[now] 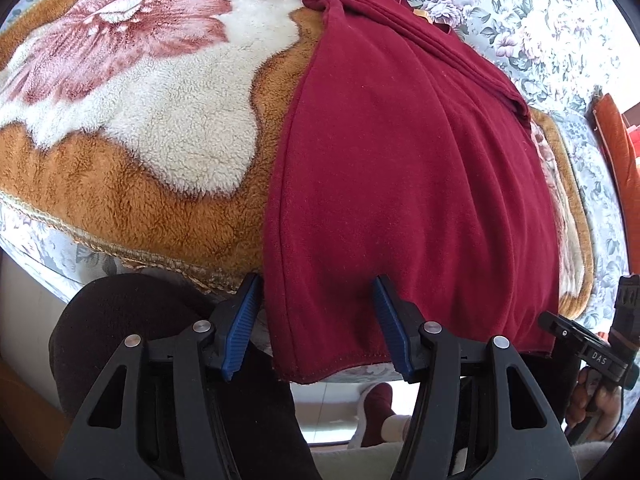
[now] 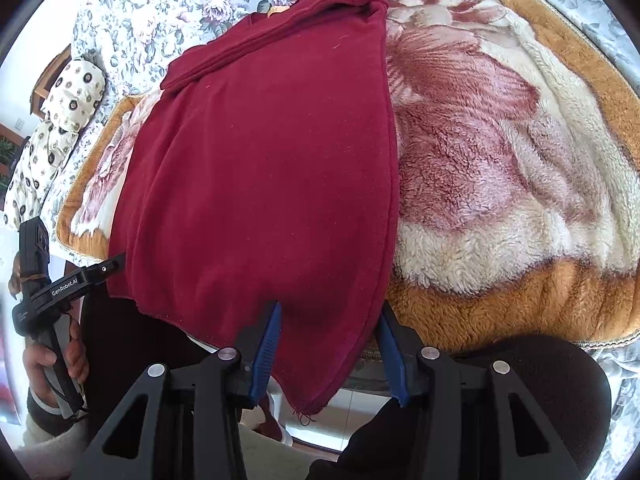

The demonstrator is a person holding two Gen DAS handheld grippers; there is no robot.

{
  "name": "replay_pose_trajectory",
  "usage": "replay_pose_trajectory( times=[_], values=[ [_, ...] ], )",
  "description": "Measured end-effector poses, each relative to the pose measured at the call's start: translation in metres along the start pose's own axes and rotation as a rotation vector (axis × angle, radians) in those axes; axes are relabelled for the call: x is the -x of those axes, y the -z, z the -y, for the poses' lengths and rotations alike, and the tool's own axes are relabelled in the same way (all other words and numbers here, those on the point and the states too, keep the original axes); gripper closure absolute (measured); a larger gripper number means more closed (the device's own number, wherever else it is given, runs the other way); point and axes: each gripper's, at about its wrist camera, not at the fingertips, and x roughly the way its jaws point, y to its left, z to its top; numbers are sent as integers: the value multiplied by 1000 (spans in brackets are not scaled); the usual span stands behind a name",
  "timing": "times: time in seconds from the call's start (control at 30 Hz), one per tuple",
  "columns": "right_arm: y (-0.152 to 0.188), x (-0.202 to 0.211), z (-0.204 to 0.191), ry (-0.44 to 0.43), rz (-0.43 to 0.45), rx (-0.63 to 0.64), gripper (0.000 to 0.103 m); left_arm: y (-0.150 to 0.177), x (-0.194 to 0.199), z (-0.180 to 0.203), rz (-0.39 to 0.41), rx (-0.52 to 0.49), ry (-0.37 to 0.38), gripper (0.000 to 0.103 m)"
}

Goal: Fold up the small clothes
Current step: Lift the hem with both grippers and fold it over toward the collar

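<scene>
A dark red garment [image 1: 400,168] lies lengthwise on a plush brown and cream floral blanket [image 1: 140,128], its sides folded in, its near hem hanging over the bed's edge. My left gripper [image 1: 316,320] is open, its blue fingers [image 1: 240,332] astride the hem's left corner. In the right wrist view the garment [image 2: 260,168] fills the middle. My right gripper [image 2: 328,344] is open, its blue fingers [image 2: 268,344] either side of the hem's right corner. Each gripper shows in the other's view, the right one [image 1: 592,352] and the left one [image 2: 60,292].
The blanket [image 2: 500,184] lies on a floral bedsheet [image 2: 152,12]. A patterned cream pillow [image 2: 52,136] lies at the left. An orange cushion [image 1: 616,148] stands at the right. My dark-trousered knees [image 1: 132,320] press the bed's edge; a slippered foot [image 1: 376,408] shows on the floor.
</scene>
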Motion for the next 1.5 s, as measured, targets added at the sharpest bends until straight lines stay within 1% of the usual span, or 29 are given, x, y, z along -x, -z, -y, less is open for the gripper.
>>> replay_pose_trajectory(
  times=[0.1, 0.17, 0.23, 0.27, 0.3, 0.33, 0.37, 0.4, 0.47, 0.53, 0.67, 0.73, 0.77, 0.87, 0.97, 1.07, 1.17, 1.23, 1.33, 1.4, 1.5],
  values=[
    [3, 0, 1, -19, -8, -11, 57, 3, 2, 2, -3, -1, 17, 47],
    [4, -2, 2, -21, -11, -5, 57, 5, 1, 5, 5, -12, -5, 47],
    [5, -1, -1, 0, 0, 21, 63, 7, 0, 9, 11, -26, -27, 47],
    [6, 0, -4, 8, 10, 47, 73, 6, -2, 11, 12, -36, -34, 47],
    [6, 0, -6, 8, 20, 68, 89, 6, -1, 12, 14, -46, -38, 48],
    [6, 2, -6, -12, 29, 69, 95, 6, -1, 13, 17, -52, -28, 64],
    [6, 5, -4, -42, 40, 56, 95, 6, 0, 14, 18, -59, -18, 85],
    [5, 9, -3, -69, 54, 53, 96, 6, 3, 16, 20, -71, -15, 90],
    [2, 19, -5, -111, 86, 71, 96, 6, 10, 15, 27, -70, 25, 96],
    [-4, 35, -7, -183, 123, 71, 96, 2, 22, 15, 44, -61, 74, 96],
    [-31, 73, -6, -321, 229, 53, 96, -19, 54, 16, 114, -50, 150, 96],
    [-44, 86, -8, -359, 278, 45, 96, -35, 64, 19, 138, -57, 177, 96],
    [-54, 92, -8, -374, 299, 45, 96, -44, 66, 22, 151, -64, 174, 96],
    [-76, 100, -13, -379, 348, 36, 97, -66, 68, 29, 172, -67, 174, 96],
    [-112, 102, -17, -369, 381, 30, 97, -97, 69, 37, 201, -54, 189, 96],
    [-154, 102, -16, -354, 397, 19, 97, -137, 70, 51, 239, -57, 174, 96],
    [-202, 94, -8, -346, 412, -11, 97, -187, 66, 61, 262, -73, 150, 96],
    [-238, 84, -3, -319, 423, -24, 97, -219, 58, 64, 271, -73, 136, 96],
    [-288, 57, 9, -288, 424, -59, 97, -268, 35, 66, 279, -61, 104, 96],
    [-317, 31, 19, -257, 417, -97, 97, -297, 12, 64, 277, -41, 73, 96],
    [-348, -8, 38, -220, 409, -165, 97, -330, -28, 54, 265, 5, 35, 96]
  ],
)
